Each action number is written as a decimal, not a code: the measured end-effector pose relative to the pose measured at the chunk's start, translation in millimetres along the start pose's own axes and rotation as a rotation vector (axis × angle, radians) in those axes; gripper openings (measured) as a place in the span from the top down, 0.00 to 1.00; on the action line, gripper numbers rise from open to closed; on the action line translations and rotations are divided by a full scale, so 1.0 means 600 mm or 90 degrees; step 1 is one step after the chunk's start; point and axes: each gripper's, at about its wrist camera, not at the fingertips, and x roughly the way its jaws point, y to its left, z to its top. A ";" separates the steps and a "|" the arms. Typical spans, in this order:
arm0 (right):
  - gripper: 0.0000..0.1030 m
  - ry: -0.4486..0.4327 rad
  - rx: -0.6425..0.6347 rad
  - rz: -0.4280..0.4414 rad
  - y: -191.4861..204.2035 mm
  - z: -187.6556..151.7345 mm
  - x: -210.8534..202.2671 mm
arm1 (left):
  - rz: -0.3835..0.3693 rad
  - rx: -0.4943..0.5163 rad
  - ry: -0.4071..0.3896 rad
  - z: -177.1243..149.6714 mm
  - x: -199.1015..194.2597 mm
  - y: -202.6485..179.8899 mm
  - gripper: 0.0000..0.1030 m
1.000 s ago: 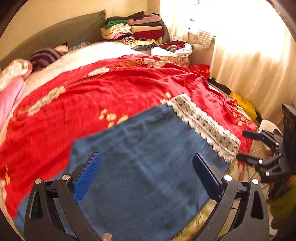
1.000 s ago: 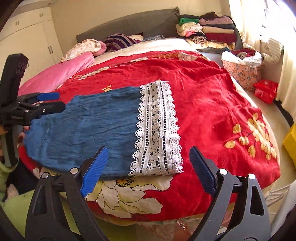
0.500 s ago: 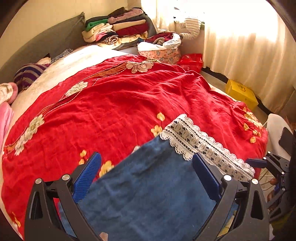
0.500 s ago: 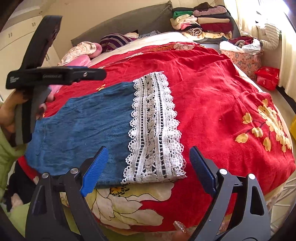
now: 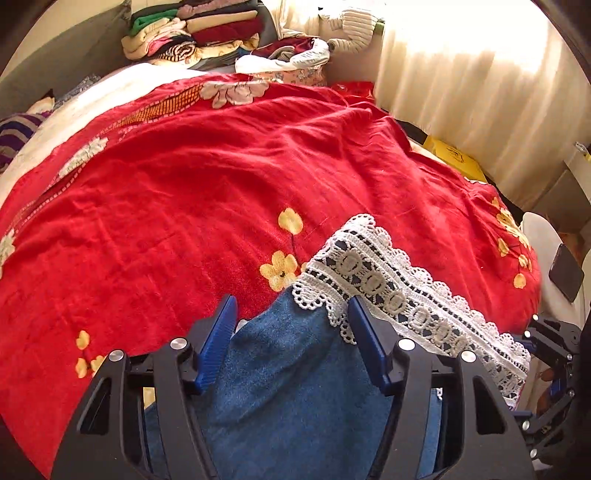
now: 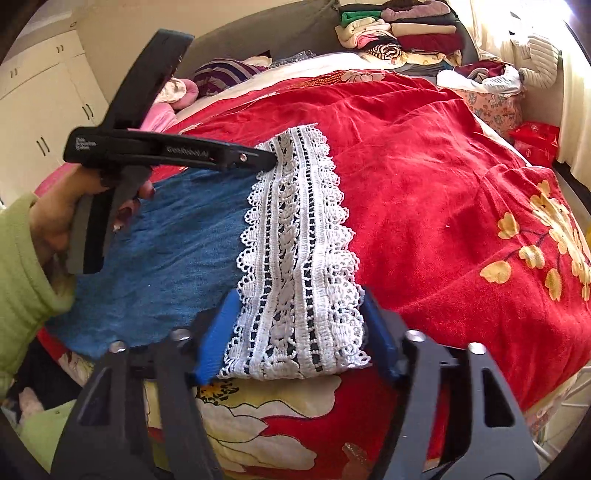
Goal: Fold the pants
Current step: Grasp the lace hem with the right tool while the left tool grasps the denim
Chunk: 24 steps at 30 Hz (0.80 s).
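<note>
Two black grippers w/ blue finger pads work on one pair of blue denim pants [image 6: 173, 243] w/ a white lace cuff [image 6: 299, 266], lying flat on the near edge of a red floral bedspread [image 6: 443, 192].

Left gripper [image 5: 291, 341] – left wrist view: jaws apart, one pad each side of the denim right where it meets the lace trim [image 5: 399, 291]; fabric sits between the pads [image 5: 218, 339], not pinched as far as visible. From the right wrist view the same left gripper [image 6: 258, 159] reaches in from the left, held by a hand [image 6: 70, 210] in a light green sleeve, its tips touching the far end of the lace band.

Right gripper [image 6: 299, 328] – jaws apart, straddling the near end of the lace cuff at the bed's near edge; pads [image 6: 218, 332] close beside the lace, grip not closed.

Denim runs left from the cuff; lace band runs near-to-far across the bedspread [image 5: 221, 177].

Far side: stack of folded clothes [image 6: 402, 33] by a grey headboard [image 6: 258, 40], floral basket of laundry [image 6: 487, 92] at far right. Pale curtain [image 5: 480, 74] on the right, yellow box [image 5: 454, 158] on the floor below it. White cupboards [image 6: 40, 110] at far left.
</note>
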 end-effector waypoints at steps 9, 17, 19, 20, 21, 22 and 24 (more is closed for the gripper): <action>0.54 -0.003 0.003 0.035 0.000 0.005 0.018 | -0.027 -0.012 -0.021 -0.014 0.001 -0.008 0.65; 0.81 -0.007 0.011 0.083 0.007 0.021 0.018 | -0.029 -0.054 -0.050 -0.025 -0.007 -0.002 0.83; 0.82 -0.021 0.011 0.094 0.020 0.027 0.008 | -0.058 -0.074 -0.065 -0.028 -0.024 0.007 0.87; 0.82 -0.035 -0.001 0.103 0.033 0.031 -0.002 | -0.072 -0.082 -0.074 -0.031 -0.033 0.012 0.87; 0.82 -0.043 -0.013 0.108 0.042 0.034 -0.009 | -0.086 -0.091 -0.091 -0.035 -0.049 0.017 0.87; 0.82 -0.052 -0.028 0.115 0.055 0.037 -0.016 | -0.096 -0.097 -0.104 -0.038 -0.063 0.022 0.87; 0.82 -0.065 -0.060 0.132 0.082 0.044 -0.030 | -0.116 -0.114 -0.136 -0.047 -0.096 0.037 0.87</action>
